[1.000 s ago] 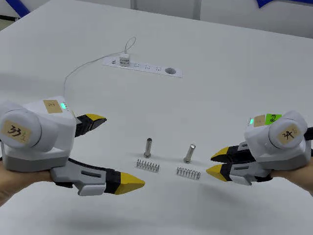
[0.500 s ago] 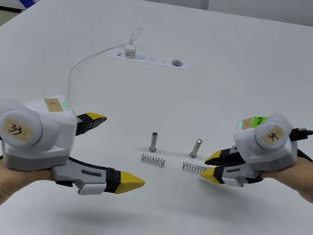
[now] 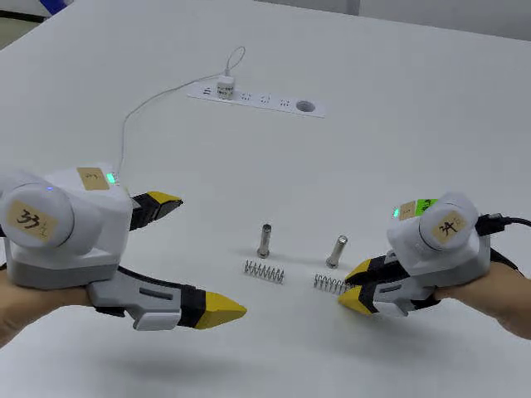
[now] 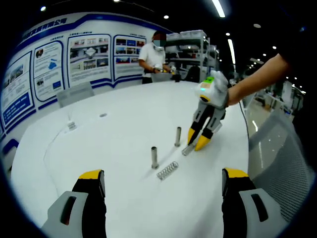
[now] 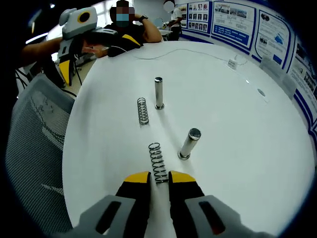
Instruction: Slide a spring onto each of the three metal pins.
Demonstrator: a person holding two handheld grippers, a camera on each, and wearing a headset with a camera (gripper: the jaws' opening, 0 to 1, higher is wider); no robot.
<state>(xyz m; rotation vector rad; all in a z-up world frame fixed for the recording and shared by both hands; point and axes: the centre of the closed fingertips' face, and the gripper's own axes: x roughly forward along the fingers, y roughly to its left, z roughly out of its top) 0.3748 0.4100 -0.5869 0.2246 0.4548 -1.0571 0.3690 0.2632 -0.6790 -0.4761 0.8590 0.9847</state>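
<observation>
Two metal pins stand upright on the white table, one on the left point(image 3: 265, 240) point(image 5: 158, 92) and one on the right point(image 3: 338, 249) point(image 5: 188, 143). A spring lies flat in front of each: the left spring point(image 3: 264, 271) point(image 4: 167, 170) and the right spring point(image 3: 330, 284) point(image 5: 157, 162). My right gripper point(image 3: 355, 286) point(image 5: 159, 178) is low at the right spring, its jaws only narrowly apart on either side of the spring's near end. Well left of the parts, my left gripper point(image 3: 195, 255) point(image 4: 162, 173) is held open wide with nothing in it.
A white power strip point(image 3: 257, 98) with a plugged charger and cable lies at the far side of the table. A person sits at the table edge point(image 5: 126, 25). A mesh chair point(image 5: 34, 129) stands beside the table. Another person stands farther off point(image 4: 153, 54).
My right gripper has moved left and down until its tips reach the end of the right spring. The left gripper has kept its place and stays wide open.
</observation>
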